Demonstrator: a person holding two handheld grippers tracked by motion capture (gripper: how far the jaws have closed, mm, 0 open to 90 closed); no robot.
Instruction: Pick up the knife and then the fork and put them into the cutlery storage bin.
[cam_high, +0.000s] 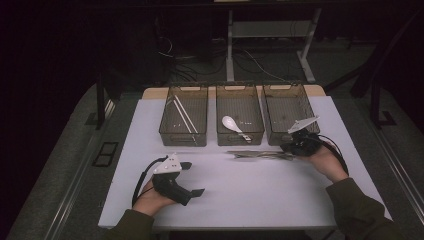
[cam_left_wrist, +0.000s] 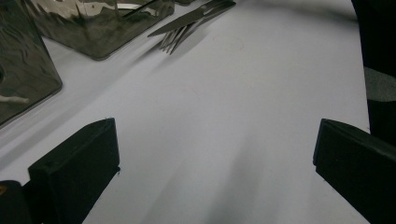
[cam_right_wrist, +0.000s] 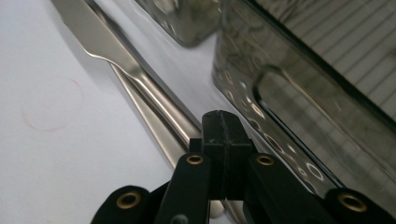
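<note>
Right gripper view: the cutlery (cam_right_wrist: 140, 79), a knife over other steel handles, lies on the white table (cam_right_wrist: 42, 154) just ahead of the right gripper (cam_right_wrist: 223, 140), whose jaws are pressed together with nothing visibly between them. A smoky bin (cam_right_wrist: 299, 79) stands close alongside. The left gripper (cam_left_wrist: 215, 154) gapes wide, empty, well apart from the cutlery.

I work in what looks like a lab or test room: a white surface (cam_high: 240, 190) on grey carpet, cables (cam_high: 200, 62) trailing across the floor beneath a bare desk frame (cam_high: 270, 37) behind it, all dimly lit.
</note>
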